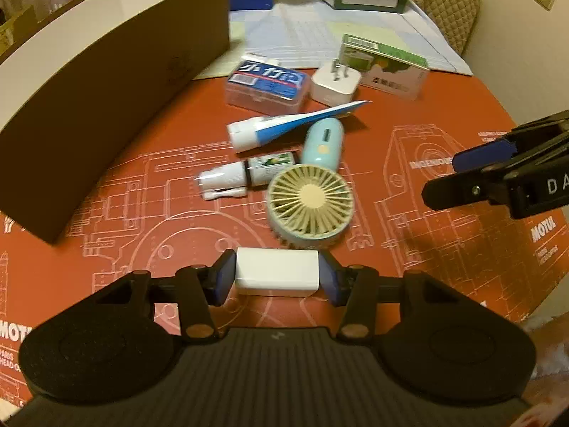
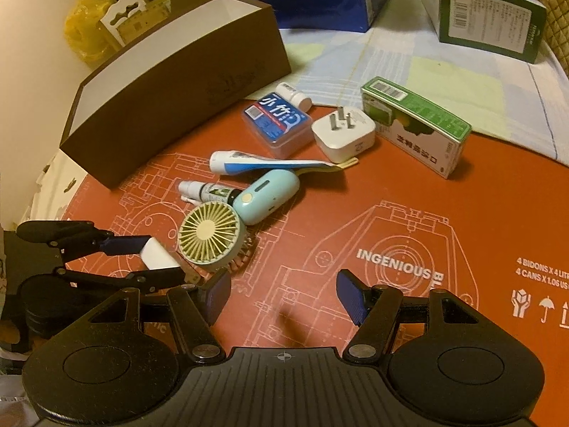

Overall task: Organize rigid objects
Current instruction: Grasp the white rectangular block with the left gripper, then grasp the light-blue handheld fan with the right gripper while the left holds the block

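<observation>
The left gripper (image 1: 277, 277) was clamped on the white block (image 1: 276, 272), its long axis running across from pad to pad. The box (image 1: 117, 82) lay ahead and to the left, nearer this hand. The right gripper (image 2: 282, 293) hung apart, empty.
</observation>
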`<state>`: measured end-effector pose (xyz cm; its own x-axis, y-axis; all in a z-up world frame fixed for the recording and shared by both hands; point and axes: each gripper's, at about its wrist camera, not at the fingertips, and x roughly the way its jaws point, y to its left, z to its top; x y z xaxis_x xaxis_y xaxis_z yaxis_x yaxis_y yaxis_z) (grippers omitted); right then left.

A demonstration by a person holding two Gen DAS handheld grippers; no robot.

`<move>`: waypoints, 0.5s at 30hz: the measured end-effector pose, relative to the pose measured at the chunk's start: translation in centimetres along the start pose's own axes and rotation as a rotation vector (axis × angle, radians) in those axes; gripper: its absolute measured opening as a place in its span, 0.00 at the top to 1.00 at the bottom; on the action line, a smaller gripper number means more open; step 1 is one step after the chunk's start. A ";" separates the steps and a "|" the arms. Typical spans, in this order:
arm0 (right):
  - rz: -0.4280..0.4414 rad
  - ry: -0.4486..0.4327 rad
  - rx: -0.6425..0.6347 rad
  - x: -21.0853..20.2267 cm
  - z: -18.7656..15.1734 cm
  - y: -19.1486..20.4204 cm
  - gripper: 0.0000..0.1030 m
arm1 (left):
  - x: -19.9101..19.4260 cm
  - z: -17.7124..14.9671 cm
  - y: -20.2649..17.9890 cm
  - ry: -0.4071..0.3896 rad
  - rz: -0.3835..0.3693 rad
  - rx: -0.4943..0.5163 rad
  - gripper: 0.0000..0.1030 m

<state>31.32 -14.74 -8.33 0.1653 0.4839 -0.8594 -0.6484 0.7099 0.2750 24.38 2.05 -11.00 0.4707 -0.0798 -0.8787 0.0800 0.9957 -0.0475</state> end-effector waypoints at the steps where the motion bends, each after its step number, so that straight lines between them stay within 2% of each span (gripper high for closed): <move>1: 0.002 -0.001 -0.003 0.1 0.1 0.2 0.39 | -0.1 -0.1 0.4 -0.001 0.005 -0.007 0.56; 8: 0.023 0.011 -0.031 1.6 0.7 2.1 0.39 | -0.3 -0.3 3.8 -0.019 0.061 -0.088 0.56; 15: 0.041 0.043 -0.056 4.2 1.8 4.5 0.39 | -0.1 0.4 5.9 -0.039 0.083 -0.133 0.56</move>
<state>30.37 -8.61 -9.90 0.1063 0.4883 -0.8662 -0.6947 0.6597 0.2867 25.18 7.92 -10.99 0.5050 0.0043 -0.8631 -0.0764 0.9963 -0.0397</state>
